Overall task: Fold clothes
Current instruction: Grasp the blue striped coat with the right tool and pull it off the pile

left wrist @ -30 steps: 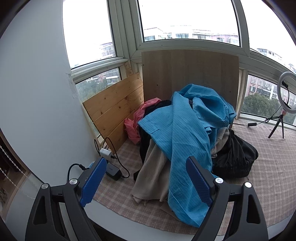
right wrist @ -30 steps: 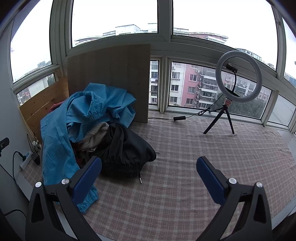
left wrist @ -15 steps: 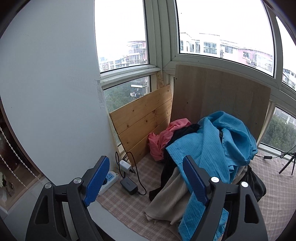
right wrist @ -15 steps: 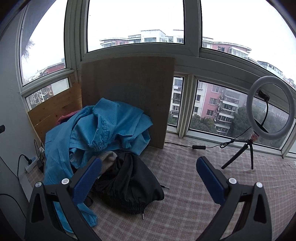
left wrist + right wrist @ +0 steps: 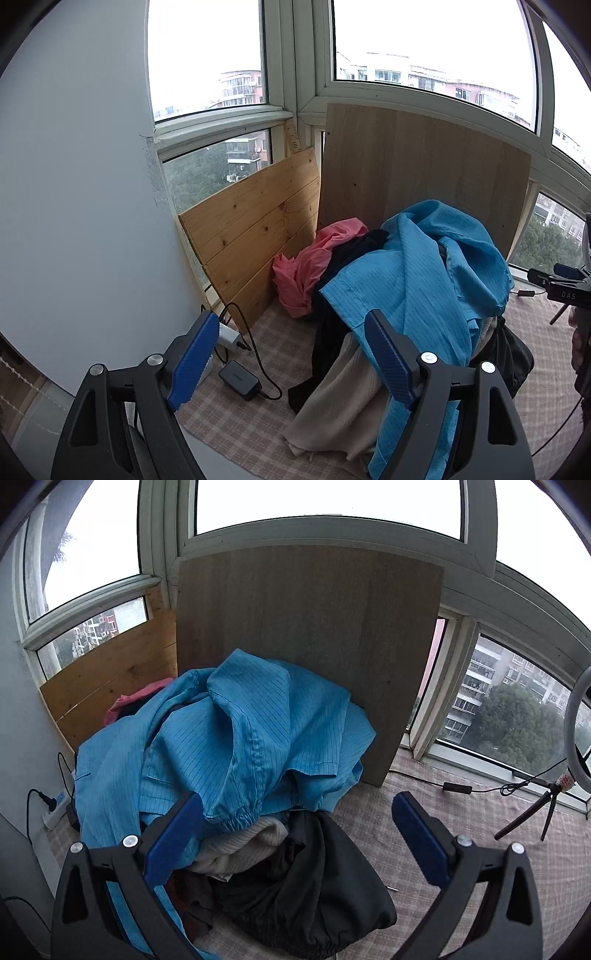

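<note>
Here the clothes sit heaped on the checked mat (image 5: 461, 849) against the board (image 5: 306, 635), blue coat (image 5: 236, 738) topmost, none folded. Both hand-held grippers, left (image 5: 291, 363) and right (image 5: 295, 842), hover spread and empty. To pick well, pinch the coat's collar edge only, clear of the beige knit (image 5: 243, 849) beneath.

A heap of clothes (image 5: 236, 775) lies on the checked cloth (image 5: 461, 834) straight ahead of the right gripper (image 5: 295, 838), whose fingers stand spread with nothing between them. Behind the heap a large board (image 5: 310, 627) leans against the window frame; a plank panel (image 5: 110, 679) leans to its left. A ring-light tripod (image 5: 546, 805) stands far right. Ahead of the left gripper (image 5: 288, 363), a power adapter (image 5: 238, 378) lies left of the heap, its cable (image 5: 258, 354) running back toward the plank panel.
</note>
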### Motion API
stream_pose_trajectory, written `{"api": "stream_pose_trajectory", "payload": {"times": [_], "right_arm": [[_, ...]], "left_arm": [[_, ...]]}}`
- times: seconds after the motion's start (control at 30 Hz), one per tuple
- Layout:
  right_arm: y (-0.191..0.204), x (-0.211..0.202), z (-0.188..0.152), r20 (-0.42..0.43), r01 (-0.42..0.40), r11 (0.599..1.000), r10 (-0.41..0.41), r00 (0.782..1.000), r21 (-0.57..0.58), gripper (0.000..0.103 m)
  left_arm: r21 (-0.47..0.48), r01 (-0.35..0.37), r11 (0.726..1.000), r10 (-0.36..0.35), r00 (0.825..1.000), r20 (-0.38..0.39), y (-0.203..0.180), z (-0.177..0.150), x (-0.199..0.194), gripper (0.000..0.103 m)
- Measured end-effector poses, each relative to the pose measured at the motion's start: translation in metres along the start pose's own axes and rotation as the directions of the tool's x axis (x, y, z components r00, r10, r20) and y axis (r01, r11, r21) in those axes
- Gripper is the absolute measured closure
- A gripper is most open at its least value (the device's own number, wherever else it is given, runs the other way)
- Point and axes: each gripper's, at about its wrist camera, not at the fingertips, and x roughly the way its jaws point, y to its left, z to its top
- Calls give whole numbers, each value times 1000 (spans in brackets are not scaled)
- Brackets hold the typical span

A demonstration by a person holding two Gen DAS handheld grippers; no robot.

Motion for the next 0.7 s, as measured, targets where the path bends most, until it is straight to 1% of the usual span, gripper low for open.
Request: {"api": "stream_pose_trajectory", "payload": {"times": [0.07, 0.17, 0.23, 0.33, 0.37, 0.4, 0.43, 0.47, 0.5, 0.53, 0.63, 0.7], "right_arm": [[6, 27, 18, -35, -7, 1000, 8, 999, 14, 0], [14, 70, 41, -103, 9, 999, -6, 995, 30, 0], [20, 99, 49, -160, 1, 1000, 2, 987, 19, 0], [30, 135, 49, -238, -17, 1000, 17, 971, 2, 0], [33, 139, 50, -242, -18, 1000, 16, 970, -6, 8], [36, 140, 52, -242, -21, 999, 15, 970, -23, 36], [39, 141, 55, -242, -20, 999, 9, 970, -46, 56], [42, 137, 59, -241, -8, 997, -12, 971, -80, 92], [43, 130, 65, -224, -1, 994, -24, 974, -107, 97], [43, 119, 70, -202, 9, 992, -35, 979, -129, 97], [32, 51, 86, -82, 54, 989, -65, 994, -136, 99], [24, 6, 97, -1, 84, 987, -85, 996, -137, 100]], "left_arm": [[2, 16, 1000, -16, 1000, -8, 3, 2, 11, 23], [2, 33, 999, -33, 999, -29, 9, 3, 30, 23], [-2, 39, 999, -39, 998, -43, 12, 4, 44, 23], [-28, 51, 998, -52, 997, -61, 20, 4, 62, 24], [-38, 56, 998, -59, 996, -66, 22, 5, 67, 24], [-49, 62, 997, -65, 995, -69, 25, 5, 71, 24], [-58, 65, 996, -69, 995, -72, 27, 6, 75, 24], [-66, 68, 996, -73, 995, -75, 28, 6, 79, 24], [-70, 73, 995, -78, 994, -75, 29, 7, 81, 24], [-75, 77, 994, -83, 994, -75, 29, 7, 82, 24], [-67, 97, 993, -102, 992, -69, 25, 9, 82, 24], [-50, 115, 992, -117, 991, -61, 20, 11, 78, 24]]}}
